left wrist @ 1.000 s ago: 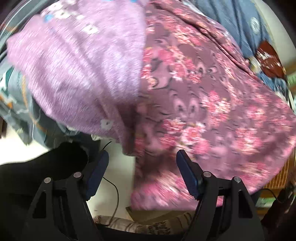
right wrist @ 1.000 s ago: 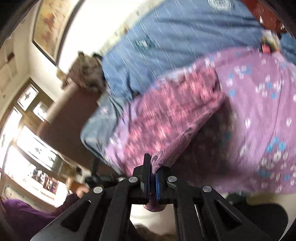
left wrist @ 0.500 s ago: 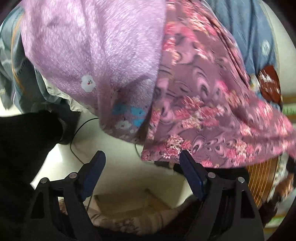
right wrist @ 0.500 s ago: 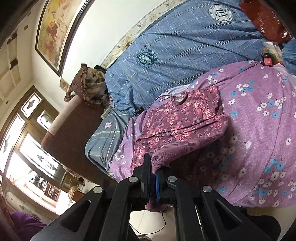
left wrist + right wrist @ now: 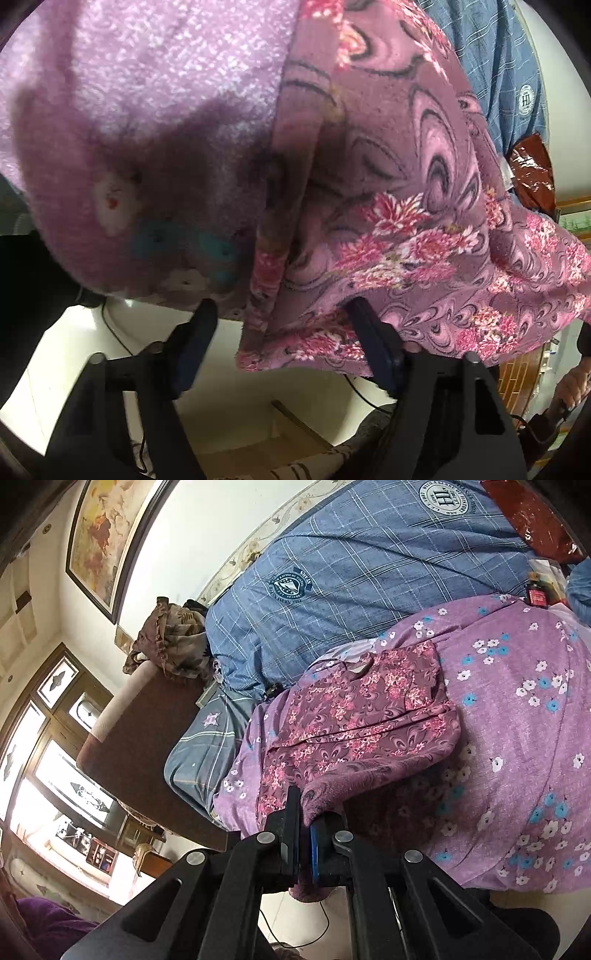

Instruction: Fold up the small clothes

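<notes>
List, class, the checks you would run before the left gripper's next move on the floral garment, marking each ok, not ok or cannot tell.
1. Right gripper shut on the floral garment: ok.
2. Garment hem between the left gripper fingers: ok.
3. Left jaws closing, pads pressing cloth: not ok yet.
4. Purple bedspread edge clear of the left grip: cannot tell.
5. Garment lying flat on the bedspread: not ok, near corner lifted.
</notes>
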### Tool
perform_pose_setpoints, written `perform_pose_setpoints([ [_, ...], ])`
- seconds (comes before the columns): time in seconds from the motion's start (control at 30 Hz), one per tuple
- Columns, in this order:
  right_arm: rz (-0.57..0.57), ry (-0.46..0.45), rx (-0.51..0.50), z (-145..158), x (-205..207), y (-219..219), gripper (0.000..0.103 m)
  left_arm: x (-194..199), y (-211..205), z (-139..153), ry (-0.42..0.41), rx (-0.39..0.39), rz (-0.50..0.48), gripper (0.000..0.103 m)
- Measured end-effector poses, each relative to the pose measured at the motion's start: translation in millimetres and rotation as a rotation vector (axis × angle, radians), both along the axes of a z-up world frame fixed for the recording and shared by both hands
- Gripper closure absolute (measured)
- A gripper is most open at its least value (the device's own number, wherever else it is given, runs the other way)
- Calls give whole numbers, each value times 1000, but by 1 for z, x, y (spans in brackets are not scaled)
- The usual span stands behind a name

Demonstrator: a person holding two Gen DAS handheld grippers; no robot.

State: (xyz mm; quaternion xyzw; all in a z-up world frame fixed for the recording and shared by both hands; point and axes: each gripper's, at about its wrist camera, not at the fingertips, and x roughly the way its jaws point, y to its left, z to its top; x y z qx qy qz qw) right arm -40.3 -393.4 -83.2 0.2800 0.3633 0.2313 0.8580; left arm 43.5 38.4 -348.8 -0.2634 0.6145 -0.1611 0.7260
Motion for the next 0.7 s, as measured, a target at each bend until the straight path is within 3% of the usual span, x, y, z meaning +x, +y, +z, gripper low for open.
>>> perform_pose_setpoints([
  [0.13,-2,-7,-13,5,-3,0,100,-2,-6,1,-11,-37,-36,77],
  [0.23,-11,-9,-18,7,-6,-2,100,-6,-7,6,-19,-55,-57,95],
  [0.47,-29,-15,-33,14,-11,-9,100,-18,5,44,-92,-161,-93,99],
  [0.7,-36,-46,-46,30,9,-14,100,3,21,127,-251,-234,-114,99],
])
